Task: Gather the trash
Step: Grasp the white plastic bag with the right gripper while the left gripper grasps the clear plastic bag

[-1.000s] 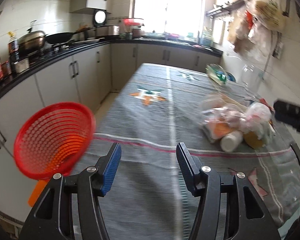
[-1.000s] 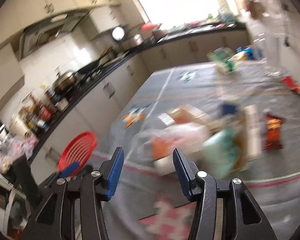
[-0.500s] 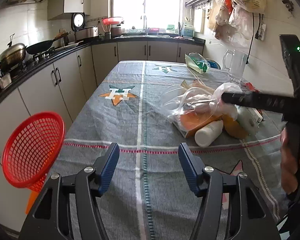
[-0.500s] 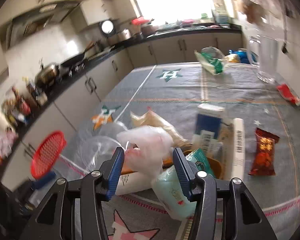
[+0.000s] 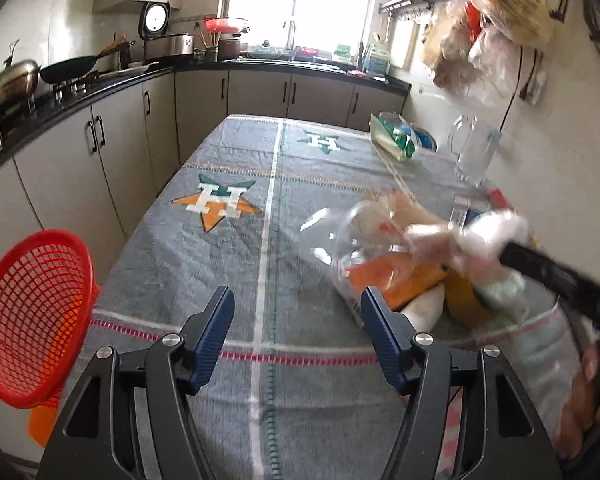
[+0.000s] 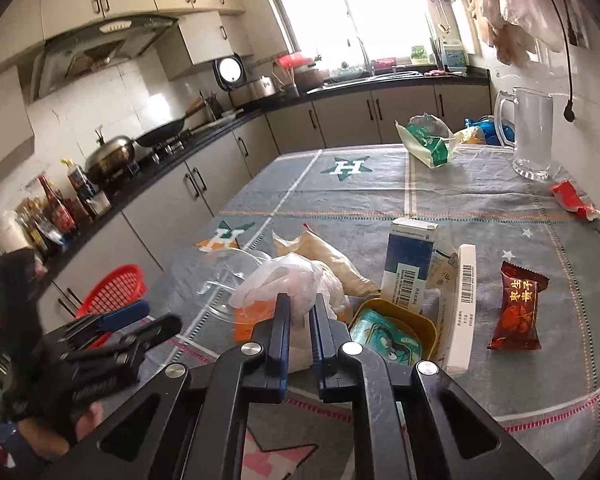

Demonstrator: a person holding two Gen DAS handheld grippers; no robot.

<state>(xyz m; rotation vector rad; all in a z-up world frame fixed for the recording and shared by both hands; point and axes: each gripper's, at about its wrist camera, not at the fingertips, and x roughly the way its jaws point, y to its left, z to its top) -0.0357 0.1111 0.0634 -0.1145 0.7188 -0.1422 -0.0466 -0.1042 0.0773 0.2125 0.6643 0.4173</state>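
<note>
My right gripper (image 6: 300, 320) pinches the white plastic bag (image 6: 288, 280) atop the trash pile. My left gripper (image 5: 296, 320) hangs spread wide over the tablecloth (image 5: 220, 272) — red basket (image 5: 32, 316) at the table's left edge.

I can read a white letter "H" inside the orange-and-green star (image 5: 217, 204) printed on the tablecloth (image 5: 236, 264), and one more "H" in the green star (image 6: 346, 168) further away. The dark red snack packet (image 6: 518, 308) carries yellow Chinese characters, too small for me to read. Two boxes show barcodes only.
</note>
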